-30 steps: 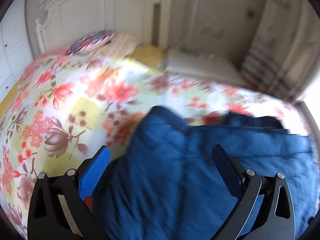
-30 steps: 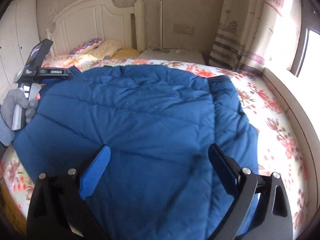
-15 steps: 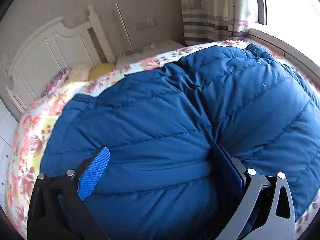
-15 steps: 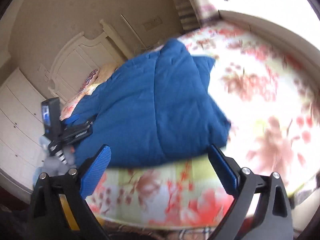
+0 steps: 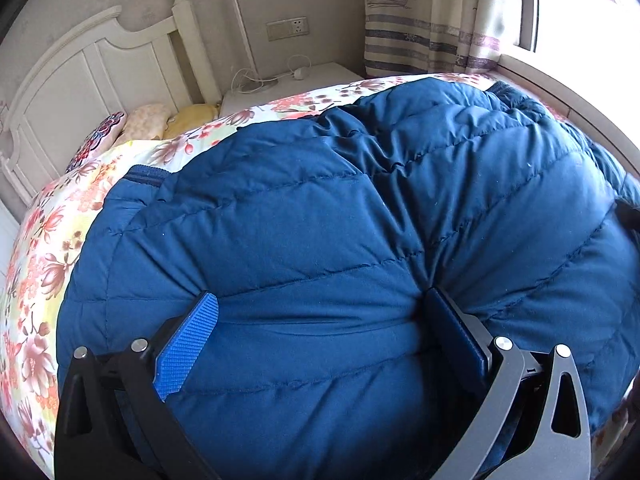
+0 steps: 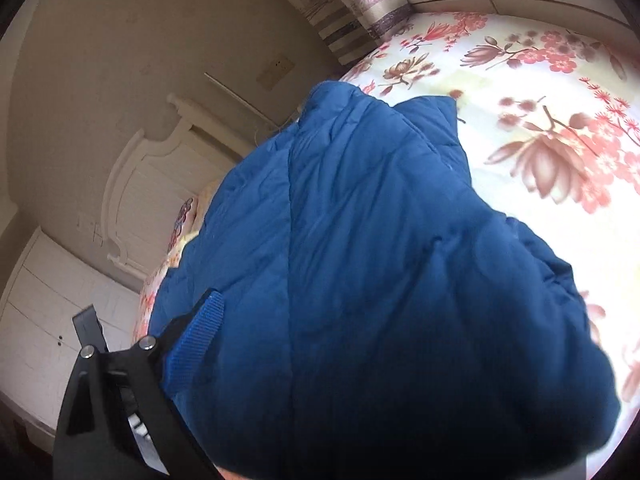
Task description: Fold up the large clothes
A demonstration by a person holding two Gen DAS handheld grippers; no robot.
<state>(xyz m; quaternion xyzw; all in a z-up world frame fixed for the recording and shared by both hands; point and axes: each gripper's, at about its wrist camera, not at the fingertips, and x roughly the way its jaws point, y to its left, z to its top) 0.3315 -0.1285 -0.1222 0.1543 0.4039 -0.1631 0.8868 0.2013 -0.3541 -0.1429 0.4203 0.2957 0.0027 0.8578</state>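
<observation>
Blue padded jacket (image 5: 320, 240): lying on floral bed (image 5: 52, 248); left gripper (image 5: 320, 332) bracketing a bulge, clench unclear; right gripper (image 6: 320, 360) closing around fabric at 6 o'clock. Next: secure, fold over.

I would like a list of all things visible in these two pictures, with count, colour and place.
down jacket: one, dark blue, spread on the bed
bedsheet: one, white with red flowers, under the jacket
pillows: three, patterned, cream, yellow, at the headboard
headboard: one, white, behind the pillows
nightstand: one, white, beside the bed
curtain: one, striped, by the window
left gripper: one, black with blue pads, open around a jacket bulge
right gripper: one, black, one finger visible against the jacket
</observation>
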